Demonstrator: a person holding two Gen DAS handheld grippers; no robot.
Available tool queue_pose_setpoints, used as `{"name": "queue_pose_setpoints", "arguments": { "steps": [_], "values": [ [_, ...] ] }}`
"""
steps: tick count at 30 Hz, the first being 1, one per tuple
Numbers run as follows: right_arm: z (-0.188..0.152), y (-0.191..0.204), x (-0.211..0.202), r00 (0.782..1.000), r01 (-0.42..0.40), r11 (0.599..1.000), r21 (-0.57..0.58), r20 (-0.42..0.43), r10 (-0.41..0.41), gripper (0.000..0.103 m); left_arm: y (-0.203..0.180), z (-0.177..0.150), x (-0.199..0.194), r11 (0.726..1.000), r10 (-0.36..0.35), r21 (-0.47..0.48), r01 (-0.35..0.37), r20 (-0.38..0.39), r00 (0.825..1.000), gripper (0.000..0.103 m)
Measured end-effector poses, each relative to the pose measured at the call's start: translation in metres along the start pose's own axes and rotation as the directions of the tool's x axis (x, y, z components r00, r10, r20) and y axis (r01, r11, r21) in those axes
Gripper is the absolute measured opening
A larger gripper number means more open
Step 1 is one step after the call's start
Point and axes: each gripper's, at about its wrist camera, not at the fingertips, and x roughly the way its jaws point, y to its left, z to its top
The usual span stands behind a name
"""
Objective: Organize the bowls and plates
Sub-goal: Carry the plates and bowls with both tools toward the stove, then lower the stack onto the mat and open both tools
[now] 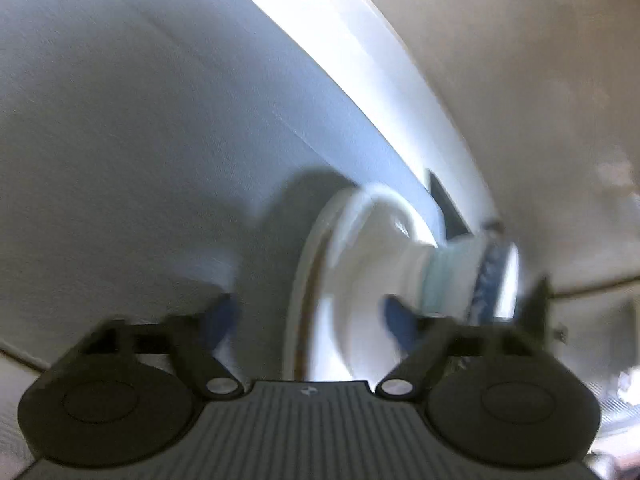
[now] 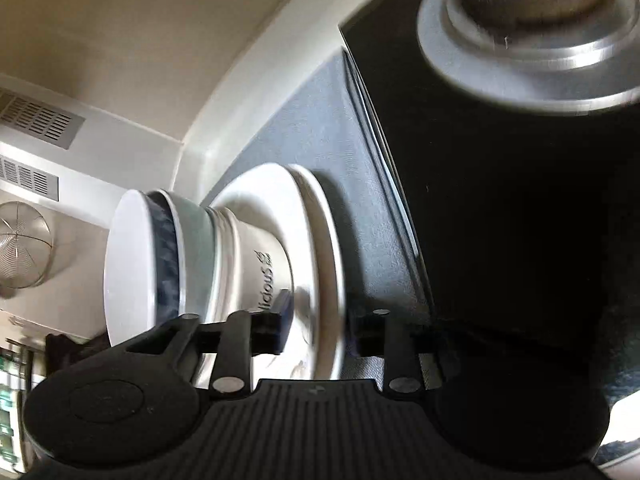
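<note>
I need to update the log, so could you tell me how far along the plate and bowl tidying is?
Done: the bowls sit nested on the plates as one stack. In hand: the right gripper and the open left gripper each straddle the plates' rim; whether the right is clamped is unclear. Left: putting the stack away, probably; no destination shows.

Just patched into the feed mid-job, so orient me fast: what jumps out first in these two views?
The stack of plates and bowls fills the middle of the right wrist view, seen sideways, with the right gripper clamped on the rim of the bottom plate. Top right sits a shiny metal pot on a black stovetop. In the blurry left wrist view, the left gripper straddles the same rim, open.
</note>
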Motion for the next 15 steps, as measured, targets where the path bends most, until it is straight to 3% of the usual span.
{"name": "queue_pose_setpoints", "arguments": {
  "steps": [1, 4, 6, 7, 8, 10, 11, 13, 15],
  "values": [
    [0.000, 0.007, -0.007, 0.999, 0.027, 0.999, -0.026, 0.032, -0.026, 0.056, 0.003, 0.003, -0.008, 1.000, 0.009, -0.004, -0.009, 0.015, 1.000, 0.101],
    [0.000, 0.030, -0.032, 0.991, 0.114, 0.987, -0.111, 0.087, -0.104, 0.066, 0.007, 0.008, -0.040, 0.999, 0.034, 0.020, -0.035, 0.061, 0.998, 0.103],
    [-0.008, 0.046, -0.053, 0.978, 0.178, 0.971, -0.159, 0.134, -0.157, 0.073, -0.002, 0.002, -0.063, 0.990, 0.100, 0.091, -0.109, 0.098, 0.990, 0.103],
    [-0.016, 0.056, -0.065, 0.969, 0.211, 0.960, -0.181, 0.169, -0.181, 0.077, -0.009, -0.003, -0.072, 0.974, 0.161, 0.142, -0.178, 0.122, 0.979, 0.103],
    [-0.026, 0.065, -0.075, 0.957, 0.245, 0.948, -0.202, 0.205, -0.204, 0.083, -0.018, -0.010, -0.082, 0.940, 0.239, 0.209, -0.272, 0.170, 0.956, 0.103],
    [-0.052, 0.088, -0.091, 0.927, 0.323, 0.910, -0.259, 0.278, -0.250, 0.089, -0.036, -0.030, -0.092, 0.852, 0.341, 0.310, -0.422, 0.284, 0.896, 0.103],
    [-0.064, 0.097, -0.095, 0.912, 0.361, 0.886, -0.292, 0.311, -0.269, 0.092, -0.050, -0.043, -0.093, 0.812, 0.355, 0.355, -0.464, 0.331, 0.874, 0.103],
    [-0.089, 0.114, -0.099, 0.878, 0.432, 0.836, -0.337, 0.371, -0.304, 0.095, -0.060, -0.061, -0.097, 0.776, 0.338, 0.406, -0.483, 0.377, 0.862, 0.103],
    [-0.106, 0.126, -0.096, 0.868, 0.457, 0.816, -0.355, 0.378, -0.321, 0.095, -0.070, -0.076, -0.096, 0.782, 0.302, 0.420, -0.460, 0.390, 0.870, 0.103]
  ]
}}
